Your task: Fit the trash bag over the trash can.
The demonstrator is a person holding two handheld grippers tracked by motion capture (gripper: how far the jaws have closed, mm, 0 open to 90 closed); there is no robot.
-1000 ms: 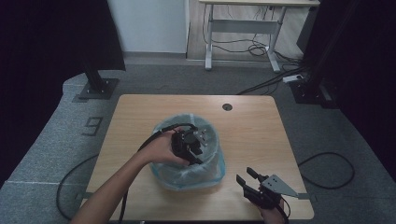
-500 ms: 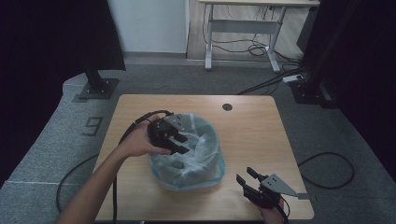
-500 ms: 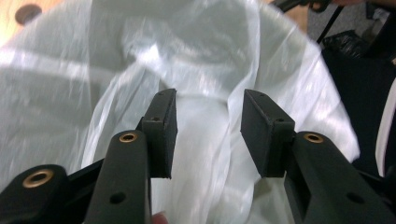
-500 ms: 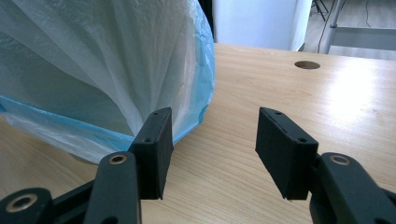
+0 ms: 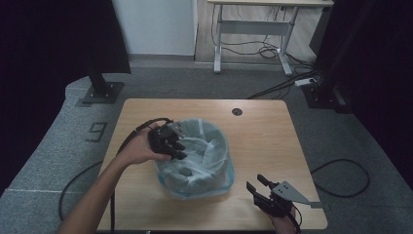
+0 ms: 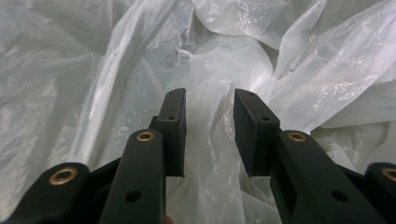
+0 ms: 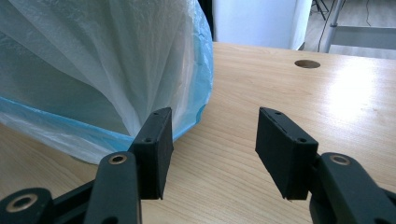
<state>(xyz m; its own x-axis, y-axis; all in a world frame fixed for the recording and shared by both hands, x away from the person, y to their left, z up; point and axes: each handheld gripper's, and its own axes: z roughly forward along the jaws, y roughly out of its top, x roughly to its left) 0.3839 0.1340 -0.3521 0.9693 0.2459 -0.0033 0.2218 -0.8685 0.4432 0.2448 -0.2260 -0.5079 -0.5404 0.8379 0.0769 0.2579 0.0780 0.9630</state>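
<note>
Left tool sits at the bag's 9 o'clock rim. Its jaws have just been closing, part open with liner film bunched between them, not pinched yet. The bin stands mid-bench. Right tool at 4 o'clock, half open, holding nothing.

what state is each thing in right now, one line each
plastic bag: lining the bin, mouth open, crumpled
bin: upright on the table
left hand-held gripper: at the bag's rim, jaws just closing, film between them, gap remains
right hand-held gripper: open, holding nothing, beside the bin
</note>
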